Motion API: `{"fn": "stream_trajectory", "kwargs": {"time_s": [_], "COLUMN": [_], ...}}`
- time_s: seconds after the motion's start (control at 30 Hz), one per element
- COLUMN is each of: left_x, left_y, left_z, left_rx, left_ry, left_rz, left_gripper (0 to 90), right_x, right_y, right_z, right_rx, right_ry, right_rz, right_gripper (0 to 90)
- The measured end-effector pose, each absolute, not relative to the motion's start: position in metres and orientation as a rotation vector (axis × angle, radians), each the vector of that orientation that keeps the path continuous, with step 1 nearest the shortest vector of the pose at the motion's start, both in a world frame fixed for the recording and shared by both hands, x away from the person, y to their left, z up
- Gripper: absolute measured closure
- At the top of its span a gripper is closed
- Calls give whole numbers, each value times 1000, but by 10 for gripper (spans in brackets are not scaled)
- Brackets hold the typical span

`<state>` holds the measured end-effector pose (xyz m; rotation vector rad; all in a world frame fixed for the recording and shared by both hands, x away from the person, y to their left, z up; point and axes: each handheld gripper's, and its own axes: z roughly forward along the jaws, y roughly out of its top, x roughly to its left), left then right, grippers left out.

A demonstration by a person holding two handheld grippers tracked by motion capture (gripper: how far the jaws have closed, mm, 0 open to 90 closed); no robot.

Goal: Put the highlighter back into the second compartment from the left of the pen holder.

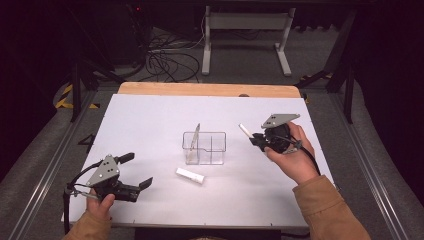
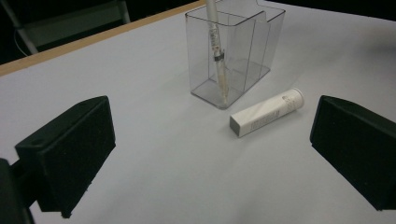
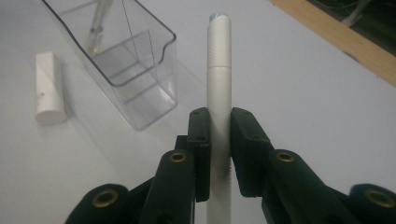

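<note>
At roughly eight o'clock on the bench (image 1: pixel 150 107), the left gripper (image 1: pixel 140 172) is being held low over the white surface with its jaws standing wide apart and nothing between them. In the left gripper view a short white tube (image 2: pixel 266 113) is lying flat in front of those jaws, just short of the clear organiser (image 2: pixel 236 51); in the high view that tube (image 1: pixel 190 175) is sitting at about six o'clock from the organiser (image 1: pixel 204 148), near it but apart.

At the bench's centre, the organiser is standing upright, and a slim pen (image 1: pixel 196 136) is already leaning in its left compartment, tip down.

At about three o'clock, the right gripper (image 1: pixel 253 138) is being carried above the bench, its jaws being pressed tightly on a white marker (image 3: pixel 218 93). The marker's long axis is running straight out between the jaws, its capped end pointing away from the hand. The organiser is lying at about nine o'clock from this gripper, well clear of the marker's tip (image 1: pixel 244 130). The right hand is judged the nearer one for the drop: the marker is probably going to have to be tipped upright and carried leftward over an open compartment.
</note>
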<state>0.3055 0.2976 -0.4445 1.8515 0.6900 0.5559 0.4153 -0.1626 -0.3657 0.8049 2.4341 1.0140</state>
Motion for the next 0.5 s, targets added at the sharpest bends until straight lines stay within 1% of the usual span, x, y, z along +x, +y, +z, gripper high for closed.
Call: {"fn": "stream_trajectory", "kwargs": {"time_s": [0.5], "left_x": [306], "left_y": [298], "left_z": [-445], "left_rx": [1855], "left_ry": [691], "left_rz": [529], "left_gripper": [5], "right_x": [412], "right_y": [-151], "right_z": [-353], "right_rx": [764], "right_ry": [2312], "right_rz": [1257], "right_gripper": [791]}}
